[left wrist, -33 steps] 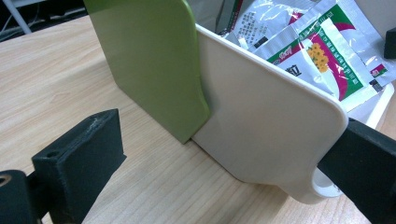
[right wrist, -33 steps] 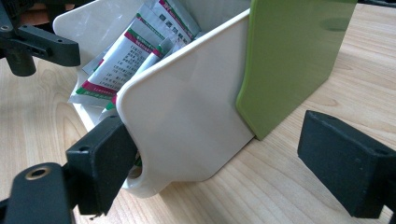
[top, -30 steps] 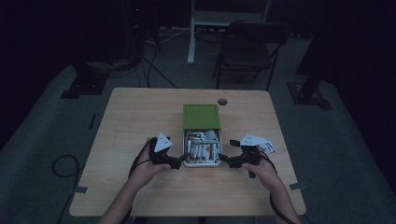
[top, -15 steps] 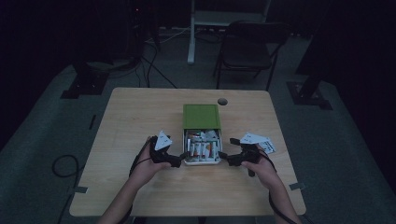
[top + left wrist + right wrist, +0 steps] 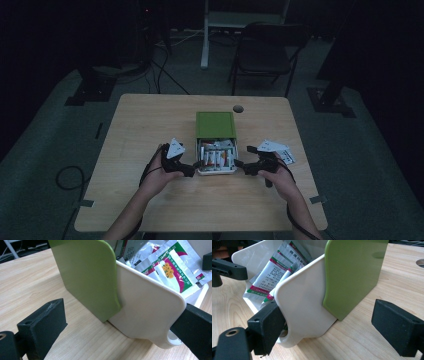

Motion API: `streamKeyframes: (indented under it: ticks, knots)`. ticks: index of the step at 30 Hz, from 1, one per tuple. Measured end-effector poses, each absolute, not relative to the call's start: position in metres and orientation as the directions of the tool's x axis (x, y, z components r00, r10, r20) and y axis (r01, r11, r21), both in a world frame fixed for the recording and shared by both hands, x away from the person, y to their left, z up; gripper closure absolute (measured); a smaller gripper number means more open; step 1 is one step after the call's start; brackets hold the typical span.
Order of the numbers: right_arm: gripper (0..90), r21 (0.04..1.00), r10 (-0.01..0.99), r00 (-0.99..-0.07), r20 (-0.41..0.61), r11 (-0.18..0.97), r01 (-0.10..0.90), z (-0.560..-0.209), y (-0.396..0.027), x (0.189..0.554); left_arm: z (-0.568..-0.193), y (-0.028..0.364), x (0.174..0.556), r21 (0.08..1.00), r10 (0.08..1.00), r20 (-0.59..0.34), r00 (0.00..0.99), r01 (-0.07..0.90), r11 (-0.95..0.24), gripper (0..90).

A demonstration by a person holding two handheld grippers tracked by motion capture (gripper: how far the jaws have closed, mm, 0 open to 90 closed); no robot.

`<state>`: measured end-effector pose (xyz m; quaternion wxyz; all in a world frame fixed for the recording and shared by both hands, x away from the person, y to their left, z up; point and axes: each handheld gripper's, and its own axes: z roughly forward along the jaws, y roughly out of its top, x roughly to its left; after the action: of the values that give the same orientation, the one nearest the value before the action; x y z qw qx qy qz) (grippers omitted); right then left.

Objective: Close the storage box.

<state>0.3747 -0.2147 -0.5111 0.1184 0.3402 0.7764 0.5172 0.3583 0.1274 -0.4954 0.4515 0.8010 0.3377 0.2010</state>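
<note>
Both grippers sit at the near corners of the white tray [image 5: 217,170], which pokes out of the green sleeve [image 5: 215,124] mid-worktop [image 5: 150,125]. The left gripper [image 5: 192,170] and right gripper [image 5: 241,167] gape wide — each has one jaw by the tray's corner, the other over bare wood. Sachets [image 5: 172,270] fill the tray. Bare worktop lies outside each gripper; a hole [image 5: 238,108] lies beyond the sleeve.

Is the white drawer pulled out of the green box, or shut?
Partly pulled out. The white drawer sticks out of the green box toward the person, baring sachets inside, while its rear stays under the green shell.
</note>
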Motion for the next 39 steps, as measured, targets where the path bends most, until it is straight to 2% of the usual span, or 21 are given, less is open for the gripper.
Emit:
streamKeyframes:
  ticks: [39]
  knots:
    - [12.1, 0.883, 0.697, -0.693, 0.183, 0.193, 0.428, -0.510, -0.210, 0.393, -0.495, 0.129, 0.380, 0.867, 0.758, 0.012, 0.652, 0.372, -0.333, 2.9]
